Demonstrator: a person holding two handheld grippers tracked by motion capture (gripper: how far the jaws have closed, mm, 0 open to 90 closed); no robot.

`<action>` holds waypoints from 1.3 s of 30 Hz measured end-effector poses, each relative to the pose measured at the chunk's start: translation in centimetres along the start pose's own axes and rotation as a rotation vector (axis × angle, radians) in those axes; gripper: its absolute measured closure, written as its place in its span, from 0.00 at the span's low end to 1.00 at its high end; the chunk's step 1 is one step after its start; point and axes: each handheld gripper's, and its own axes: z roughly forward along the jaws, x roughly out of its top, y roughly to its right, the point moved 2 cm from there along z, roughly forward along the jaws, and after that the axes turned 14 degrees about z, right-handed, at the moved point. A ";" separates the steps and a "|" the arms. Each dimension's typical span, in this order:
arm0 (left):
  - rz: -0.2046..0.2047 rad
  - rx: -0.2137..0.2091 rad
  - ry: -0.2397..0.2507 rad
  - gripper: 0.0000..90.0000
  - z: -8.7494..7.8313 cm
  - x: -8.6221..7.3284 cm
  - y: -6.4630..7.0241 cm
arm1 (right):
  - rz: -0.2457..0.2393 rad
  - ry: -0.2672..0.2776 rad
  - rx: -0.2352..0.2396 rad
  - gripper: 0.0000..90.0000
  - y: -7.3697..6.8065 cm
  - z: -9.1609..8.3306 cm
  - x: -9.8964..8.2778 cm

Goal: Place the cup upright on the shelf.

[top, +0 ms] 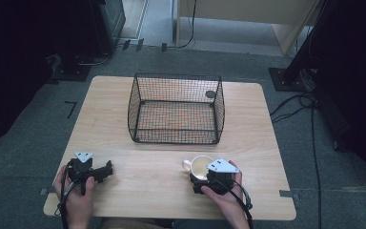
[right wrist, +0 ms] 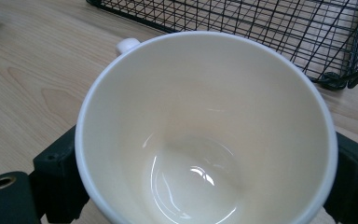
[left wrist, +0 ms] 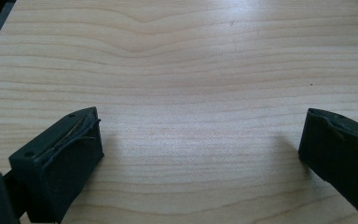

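Grey carpet (top: 24, 119) surrounds a pale wooden tabletop (top: 147, 171) with rounded corners, and dark stands and cables lie on the floor at the far left and far right. On the far half of the tabletop, near its middle, sits a black wire basket (top: 176, 109) with sloping mesh walls, and bare wood shows through its bottom. In the high view a person's hands come in from the near edge. The left hand (top: 76, 195) holds the left tool (top: 106, 171) at the near left of the tabletop, well apart from the basket, with a grey three-cornered plate on top of it. In the left gripper view its two black jaws stand wide apart over bare wood grain, with nothing between them. The right hand (top: 226, 193) holds the right tool (top: 201, 183) at the near right of the tabletop. A cream cup (top: 199, 167) sits at this tool, upright, its mouth facing up and its small handle (top: 187, 164) pointing left. In the right gripper view the cup (right wrist: 205, 135) sits between the two black jaws, one on each side of its wall and right against it, so the tool holds the cup. Its glossy inside is empty and shows bright glints at the bottom. Beyond the cup's rim, the near wall and a corner of the basket (right wrist: 279, 32) stand close by on the tabletop, just past the cup and not touching it.
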 end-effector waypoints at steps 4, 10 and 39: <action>0.000 0.000 0.000 0.00 0.0 0.0 0.0 | -0.030 0.001 -0.003 0.10 -0.1 -0.1 0.0; 0.000 0.000 0.000 0.00 0.0 0.0 0.0 | -0.042 0.001 0.006 0.10 -0.3 -0.1 0.1; 0.005 -0.002 -0.001 0.00 0.0 0.0 0.0 | -0.092 0.084 0.074 0.10 -2.5 -1.0 4.4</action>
